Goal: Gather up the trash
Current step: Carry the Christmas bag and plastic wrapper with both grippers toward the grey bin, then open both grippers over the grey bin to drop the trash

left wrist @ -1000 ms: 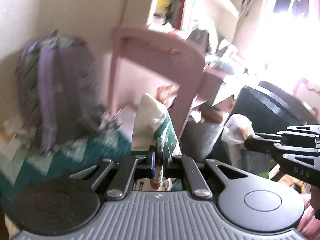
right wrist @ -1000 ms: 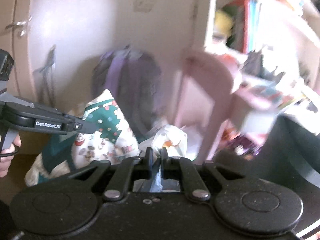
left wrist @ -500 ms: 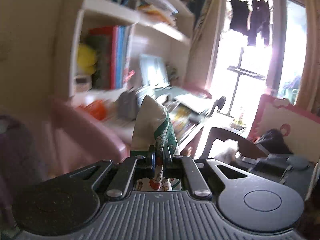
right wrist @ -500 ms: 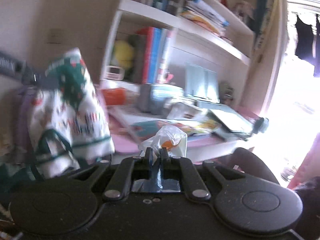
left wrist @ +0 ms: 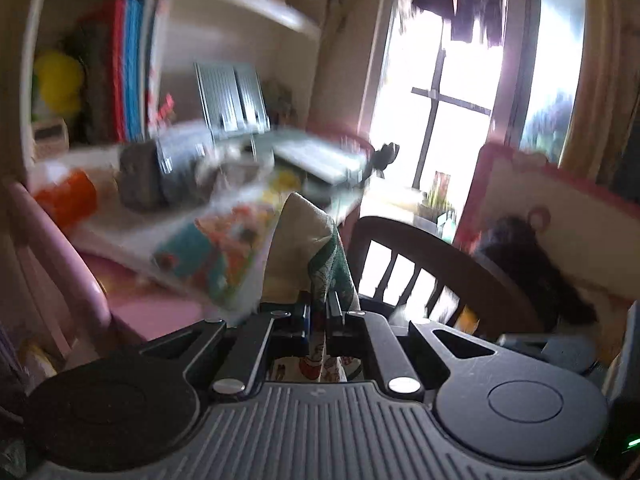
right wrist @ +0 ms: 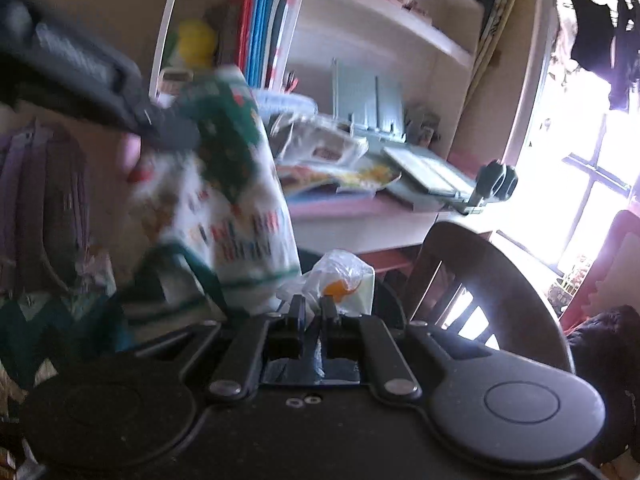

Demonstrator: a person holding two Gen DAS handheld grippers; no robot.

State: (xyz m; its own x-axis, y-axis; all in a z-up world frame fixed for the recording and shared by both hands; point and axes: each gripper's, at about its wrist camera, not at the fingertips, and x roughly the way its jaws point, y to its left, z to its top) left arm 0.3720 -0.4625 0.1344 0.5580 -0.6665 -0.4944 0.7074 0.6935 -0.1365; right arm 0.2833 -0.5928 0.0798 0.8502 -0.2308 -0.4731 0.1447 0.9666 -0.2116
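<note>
Left tool (left wrist: 318,316): jaws nearly closed, pinching a fold of a white cloth bag printed with green trees and small red figures (left wrist: 308,248); the fabric rises in a peak above the jaws and hangs below them too. In the right wrist view the same bag (right wrist: 224,200) hangs full-bodied at the left, gripped at its top by the left tool (right wrist: 168,130), which enters from the upper left corner, blurred. Right tool (right wrist: 314,312): jaws nearly closed on the neck of a small crumpled clear plastic bag with something orange inside (right wrist: 340,280); the plastic bag sits just above the jaws and just beside the lower edge of the cloth bag, whether touching I cannot tell. Just behind the plastic bag, a dark wooden chair with a slatted back (right wrist: 472,264), also seen right of centre from the left wrist. Beyond the chair, a pink tabletop (right wrist: 344,208) carrying colourful picture books (left wrist: 224,248), a grey folded stand, and other blurred clutter. A purple backpack (right wrist: 36,200) hangs at the far left in the right wrist view. Above the tabletop, white wall shelves (right wrist: 360,12) hold upright red and blue books and a yellow object. Farthest right, a bright window (left wrist: 448,92) with dark clothes hanging outside.
</note>
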